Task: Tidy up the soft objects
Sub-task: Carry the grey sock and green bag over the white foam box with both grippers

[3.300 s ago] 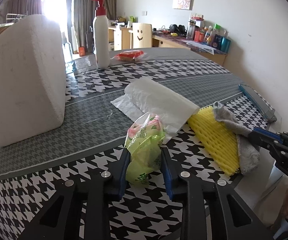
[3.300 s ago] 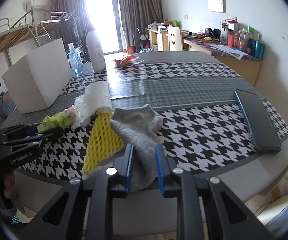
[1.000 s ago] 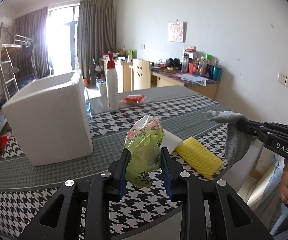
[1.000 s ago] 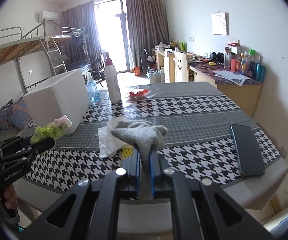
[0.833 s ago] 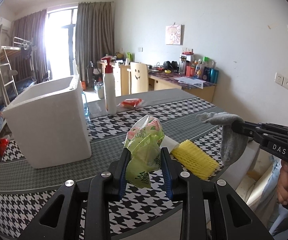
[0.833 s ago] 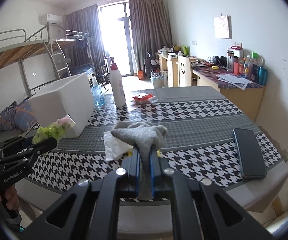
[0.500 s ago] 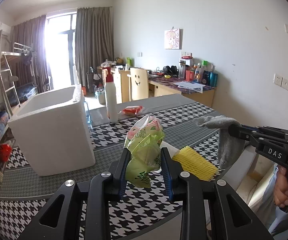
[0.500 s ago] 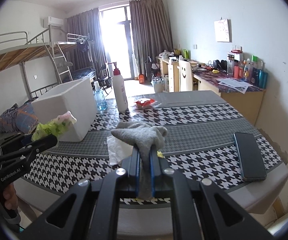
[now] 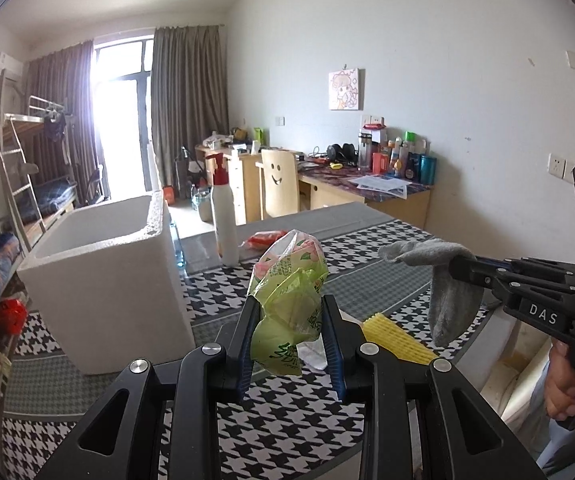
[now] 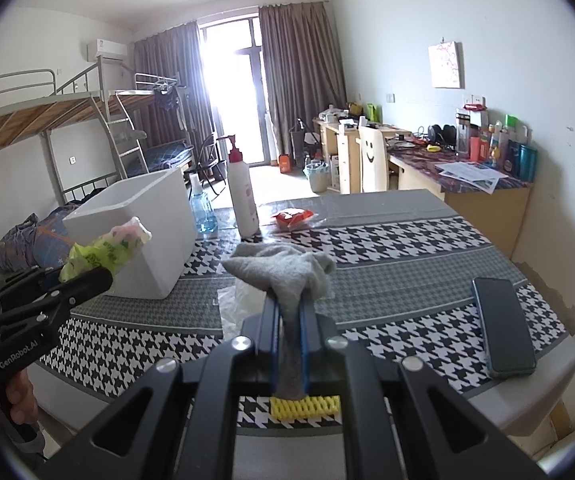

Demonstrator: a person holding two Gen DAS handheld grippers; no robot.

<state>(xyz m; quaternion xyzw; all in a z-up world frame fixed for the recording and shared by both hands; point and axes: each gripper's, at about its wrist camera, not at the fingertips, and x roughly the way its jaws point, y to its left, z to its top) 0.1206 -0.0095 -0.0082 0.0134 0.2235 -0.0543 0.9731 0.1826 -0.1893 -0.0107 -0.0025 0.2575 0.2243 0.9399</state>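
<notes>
Left gripper [image 9: 289, 330] pinching one green bag [image 9: 287, 300], right gripper [image 10: 288, 322] pinching one grey sock [image 10: 283, 270]

Crumpled green plastic bag [image 9: 287, 312] and limp grey sock [image 10: 283, 270], both aloft above table.

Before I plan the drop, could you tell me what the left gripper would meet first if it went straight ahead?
Probably nothing soon: the left gripper, shut on the bag, points over the table past the foam box. Depth is unclear.

Open-topped foam box [image 9: 119, 280] unobstructed from above, pump bottle [image 9: 224, 220] upright just beside its far corner
</notes>
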